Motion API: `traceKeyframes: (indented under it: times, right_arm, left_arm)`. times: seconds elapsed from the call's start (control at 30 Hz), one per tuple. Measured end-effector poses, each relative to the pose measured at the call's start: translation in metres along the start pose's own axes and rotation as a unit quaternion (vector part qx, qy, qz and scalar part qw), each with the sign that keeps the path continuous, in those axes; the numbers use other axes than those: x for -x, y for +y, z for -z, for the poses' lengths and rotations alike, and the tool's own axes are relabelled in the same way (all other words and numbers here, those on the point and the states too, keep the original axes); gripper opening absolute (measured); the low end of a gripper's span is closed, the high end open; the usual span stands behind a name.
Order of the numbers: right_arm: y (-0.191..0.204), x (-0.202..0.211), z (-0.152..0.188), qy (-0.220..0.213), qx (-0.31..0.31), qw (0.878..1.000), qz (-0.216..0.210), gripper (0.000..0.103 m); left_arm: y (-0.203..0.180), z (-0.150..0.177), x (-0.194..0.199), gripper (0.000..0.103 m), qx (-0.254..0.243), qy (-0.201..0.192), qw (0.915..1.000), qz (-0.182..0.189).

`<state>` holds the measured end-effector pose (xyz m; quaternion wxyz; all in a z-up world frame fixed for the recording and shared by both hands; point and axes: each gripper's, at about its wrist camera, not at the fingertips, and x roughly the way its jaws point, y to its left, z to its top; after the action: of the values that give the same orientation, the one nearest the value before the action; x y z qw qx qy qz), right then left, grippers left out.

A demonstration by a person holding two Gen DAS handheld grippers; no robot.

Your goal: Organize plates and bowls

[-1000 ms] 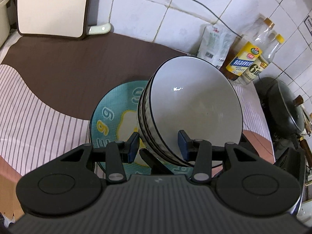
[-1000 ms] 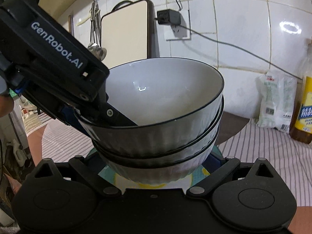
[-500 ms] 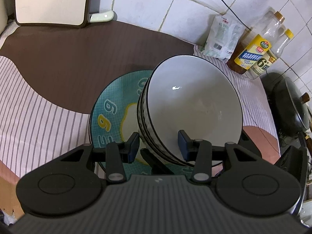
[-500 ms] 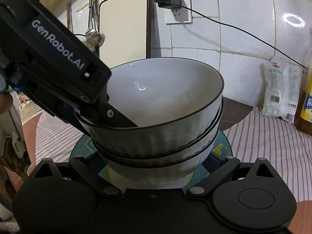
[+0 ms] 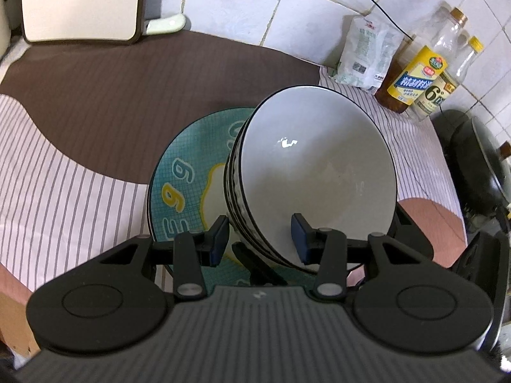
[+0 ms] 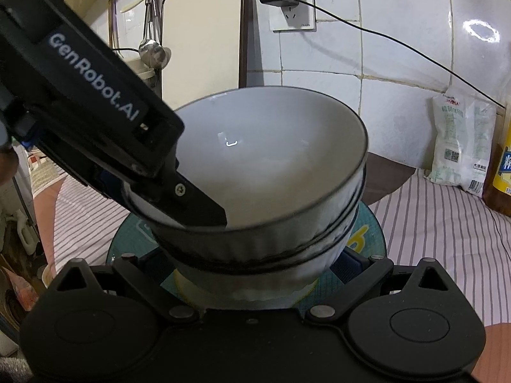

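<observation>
A stack of three white bowls with black rims (image 5: 316, 172) (image 6: 271, 172) hangs just above a teal plate with yellow numerals (image 5: 185, 175) (image 6: 370, 236) on the counter. My left gripper (image 5: 260, 239) straddles the near rim of the stack, one finger inside the top bowl and one outside. It also shows in the right wrist view, its finger (image 6: 191, 204) reaching into the bowl. My right gripper (image 6: 252, 271) holds the bottom bowl of the stack between its fingers.
A cutting board (image 5: 80, 3) leans on the tiled wall at the back left. A white packet (image 5: 364, 54) and oil bottles (image 5: 421, 73) stand at the back right, a black wok (image 5: 479, 166) beyond them. A socket with cable (image 6: 287, 9) is on the wall.
Both grippers have carried the bowl stack down toward the teal plate. More of the plate shows under the stack in the right wrist view.
</observation>
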<state>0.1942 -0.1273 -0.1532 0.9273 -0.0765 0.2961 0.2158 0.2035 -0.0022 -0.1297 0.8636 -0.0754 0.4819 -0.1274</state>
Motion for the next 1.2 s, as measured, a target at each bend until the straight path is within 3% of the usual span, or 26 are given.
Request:
traceKeyframes:
  times: [0.2,0.43,0.93,1.2]
  right_arm:
    - [0.004,0.000,-0.007,0.025,0.004,1.000,0.014,0.101]
    - [0.006,0.034,-0.006,0.028,0.001,0.999,0.036,0.101]
    - [-0.011,0.133,-0.028,0.017,-0.056,0.988,0.145,0.101]
    - [-0.011,0.172,-0.049,0.050,-0.099,0.976,0.185,0.102]
  left_arm:
    - [0.000,-0.001,0.000,0.041,0.018,0.000,0.9998,-0.004]
    - [-0.012,0.004,0.019,0.053,0.002,-0.036,0.9992,-0.017]
    - [-0.035,0.024,0.098,0.063,-0.017,-0.118,0.9927,-0.019]
    - [-0.048,0.044,0.141,0.069,-0.037,-0.151,0.9876,-0.025]
